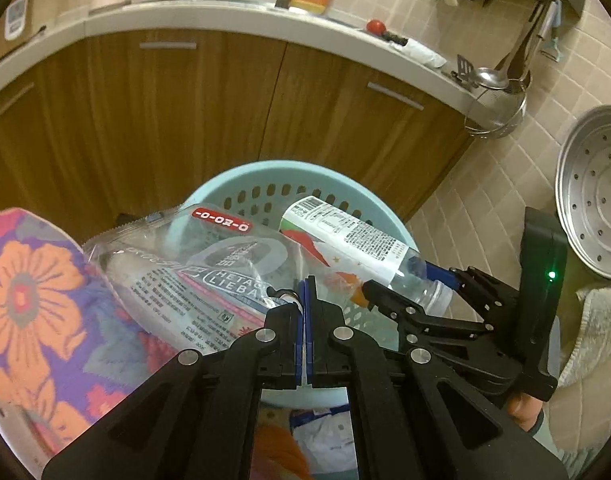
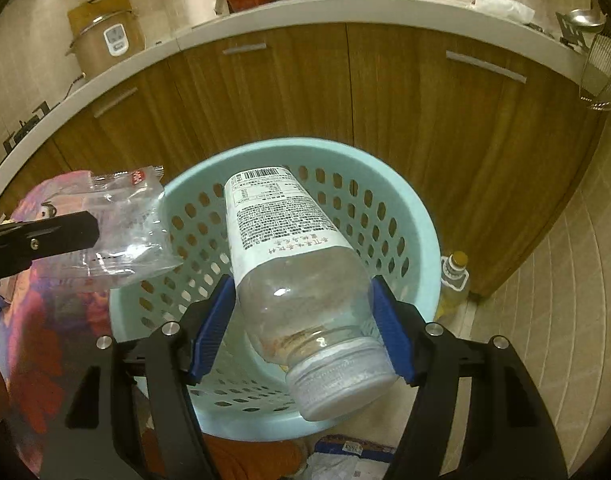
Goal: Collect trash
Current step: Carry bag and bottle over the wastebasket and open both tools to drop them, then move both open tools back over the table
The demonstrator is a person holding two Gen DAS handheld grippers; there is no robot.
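The left gripper (image 1: 304, 312) has its jaws fully closed on a corner of a clear plastic wrapper (image 1: 193, 268), which is thin, limp and very light. The right gripper (image 2: 305, 328) has its jaws wide around the neck end of an empty plastic bottle (image 2: 289, 272), smooth and easy to slip. Both hang over the light-blue perforated basket (image 2: 421, 240). I judge that the shoulder below the cap gives the firmest hold.

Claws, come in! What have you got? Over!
Left claw shut on plastic wrapper. Right claw holding bottle. Both above blue basket. Nothing blocking.
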